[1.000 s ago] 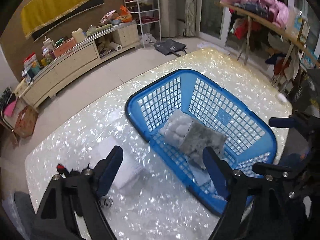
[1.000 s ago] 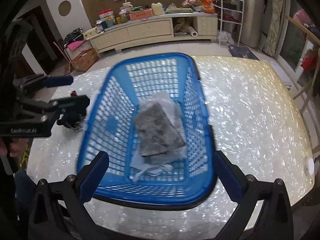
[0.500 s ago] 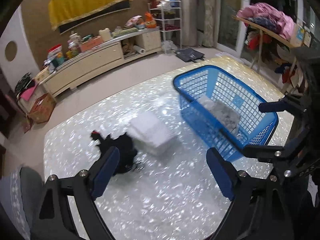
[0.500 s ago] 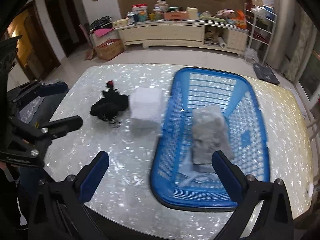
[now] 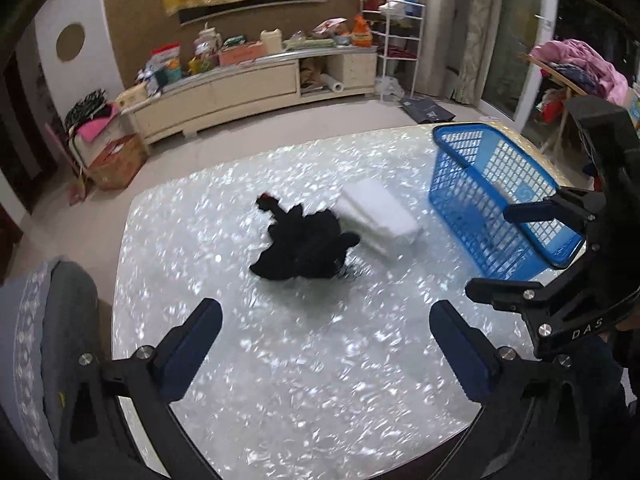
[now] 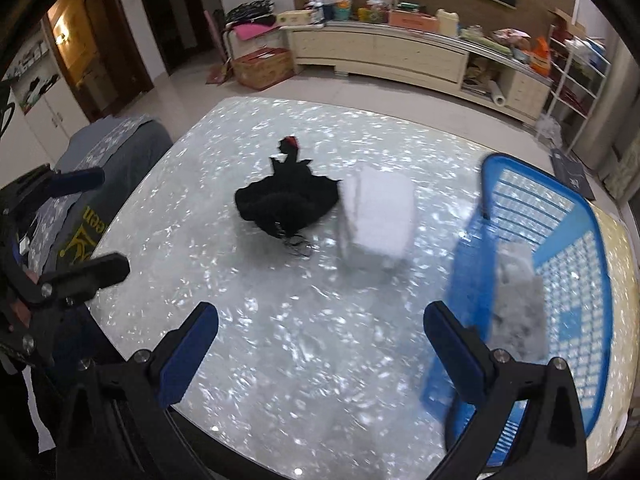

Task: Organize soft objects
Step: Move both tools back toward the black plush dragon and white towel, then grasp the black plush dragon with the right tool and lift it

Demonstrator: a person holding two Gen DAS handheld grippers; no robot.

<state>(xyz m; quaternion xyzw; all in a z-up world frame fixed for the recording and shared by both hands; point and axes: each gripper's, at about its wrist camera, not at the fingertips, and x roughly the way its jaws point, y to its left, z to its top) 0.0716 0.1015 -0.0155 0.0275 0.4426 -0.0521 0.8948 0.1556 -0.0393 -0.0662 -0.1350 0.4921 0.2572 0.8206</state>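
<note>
Two pieces left on the table (image 5: 304, 380): black garment (image 5: 304, 240) touching folded white towel (image 5: 378, 216), beside the blue basket (image 5: 480, 184). Left gripper (image 5: 326, 344) and right gripper (image 6: 320, 344) gape wide, empty; a grab might drag both together.

White letters "DAS" stand on the black frame of the right gripper (image 5: 532, 248), seen from the left wrist view. Yellow lettering on the grey garment (image 6: 86, 216) is partly hidden and unreadable.
</note>
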